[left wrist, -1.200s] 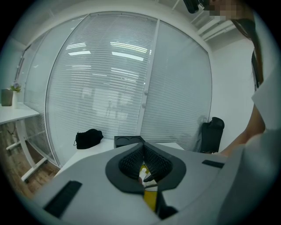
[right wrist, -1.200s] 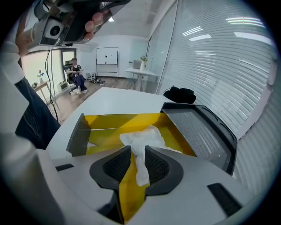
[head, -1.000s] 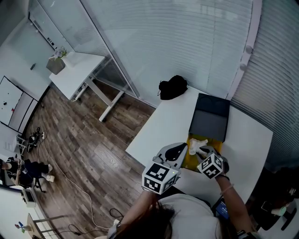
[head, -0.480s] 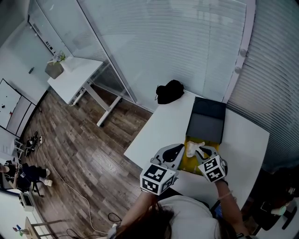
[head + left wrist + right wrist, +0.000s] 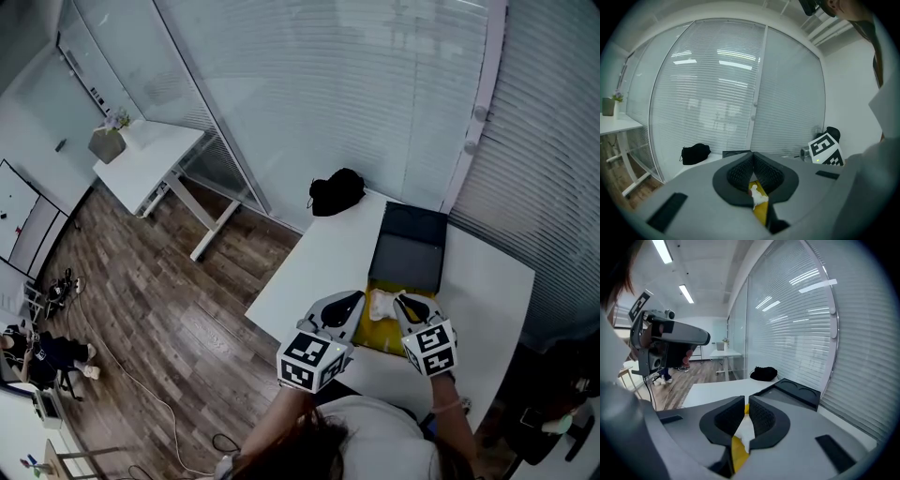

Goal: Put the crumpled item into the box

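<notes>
Fingers (image 5: 762,418) of right gripper (image 5: 746,398) nipped on crumpled item (image 5: 744,429) above box (image 5: 375,330), left gripper (image 5: 753,154) closed empty beside box; looks like placing step, next probably lower and release.

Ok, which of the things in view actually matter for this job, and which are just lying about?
For the job: crumpled white item, held by the right gripper; yellow box under it; dark panel behind, likely its lid; left gripper, shut beside the item.
Lying about: black bag at the table's far corner; white desk across the floor.
</notes>
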